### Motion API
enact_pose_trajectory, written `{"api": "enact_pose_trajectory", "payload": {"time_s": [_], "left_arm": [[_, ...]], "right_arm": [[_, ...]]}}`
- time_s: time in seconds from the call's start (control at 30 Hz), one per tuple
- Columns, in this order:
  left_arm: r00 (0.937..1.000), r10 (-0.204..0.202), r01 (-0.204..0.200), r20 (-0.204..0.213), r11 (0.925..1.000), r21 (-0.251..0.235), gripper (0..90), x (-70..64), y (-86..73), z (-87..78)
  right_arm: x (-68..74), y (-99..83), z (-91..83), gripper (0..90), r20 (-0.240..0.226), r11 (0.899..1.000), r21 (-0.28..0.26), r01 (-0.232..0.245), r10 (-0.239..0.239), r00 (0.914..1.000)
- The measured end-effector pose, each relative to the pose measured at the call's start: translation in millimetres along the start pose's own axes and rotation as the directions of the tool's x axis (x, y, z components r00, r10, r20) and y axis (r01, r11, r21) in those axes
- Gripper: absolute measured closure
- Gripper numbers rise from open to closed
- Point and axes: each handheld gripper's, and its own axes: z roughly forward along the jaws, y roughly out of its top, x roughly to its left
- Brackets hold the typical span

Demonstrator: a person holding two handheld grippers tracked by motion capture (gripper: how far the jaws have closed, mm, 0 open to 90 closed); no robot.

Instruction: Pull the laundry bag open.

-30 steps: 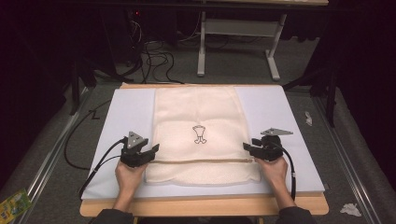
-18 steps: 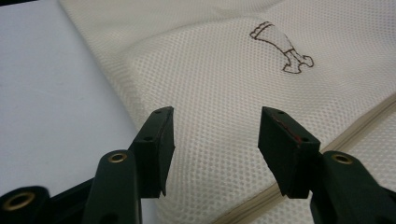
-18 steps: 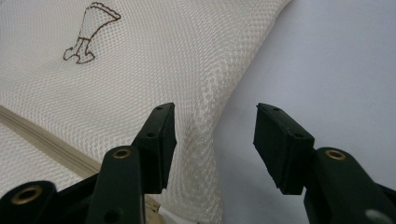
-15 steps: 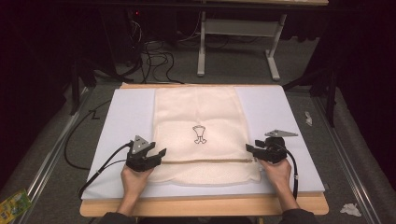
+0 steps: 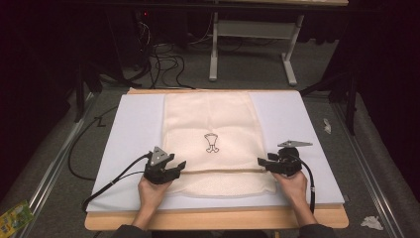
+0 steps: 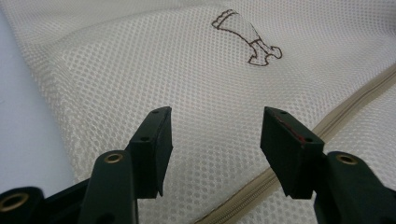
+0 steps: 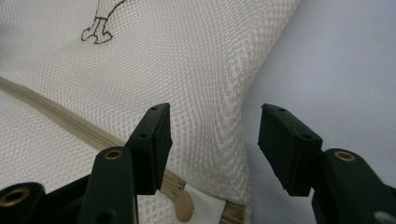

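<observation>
Mesh bag (image 5: 210, 144): cream, flat on white pad (image 5: 307, 129), table centre; zip (image 5: 223, 171) runs 9-to-3 o'clock near its close end.
Left gripper (image 5: 174, 167): jaws apart, empty, over bag's 8 o'clock edge.
Right gripper (image 5: 263, 162): jaws apart, empty, at 4 o'clock edge, astride side seam; zip pull (image 7: 183, 205) just below.
Step (judged): pinching both zip ends.
Technique: lower level, bite seam fabric only, close both together, keep zip line taut.

Pale foam mat (image 5: 297, 119) on wooden table (image 5: 213, 219); floor cables (image 5: 163, 59); crumpled paper (image 5: 370, 222); green packet (image 5: 15, 217)

Black tongs (image 6: 215, 135) (brass screws), trailing cables.
</observation>
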Motion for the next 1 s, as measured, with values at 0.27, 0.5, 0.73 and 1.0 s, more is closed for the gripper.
{"api": "enact_pose_trajectory", "payload": {"time_s": [0.27, 0.5, 0.73, 1.0], "left_arm": [[1.0, -0.003, 0.003, -0.004, 0.9998, 0.019, 44.0, -2.2, -3.9, 7.0], [1.0, -0.006, 0.006, 0.001, 0.999, 0.044, 43.8, -1.5, -3.6, 9.9], [1.0, -0.006, 0.006, -0.004, 0.998, 0.062, 43.8, -1.6, -3.0, 11.8], [1.0, 0.006, -0.006, -0.005, 0.9976, 0.068, 43.9, -2.9, -2.6, 11.9]], "right_arm": [[1.9, -3.6, 9.3, 44.8, -0.029, 0.998, 0.062, -0.015, 0.017, 0.9994], [8.5, -0.7, 13.4, 50.9, -0.039, 0.997, 0.08, -0.002, 0.005, 0.9992], [9.9, 1.2, 14.9, 73.8, -0.018, 0.994, 0.101, 0.051, -0.05, 0.9986], [7.2, 1.8, 12.3, 87.3, -0.05, 0.993, 0.083, 0.089, -0.085, 0.9951]]}}
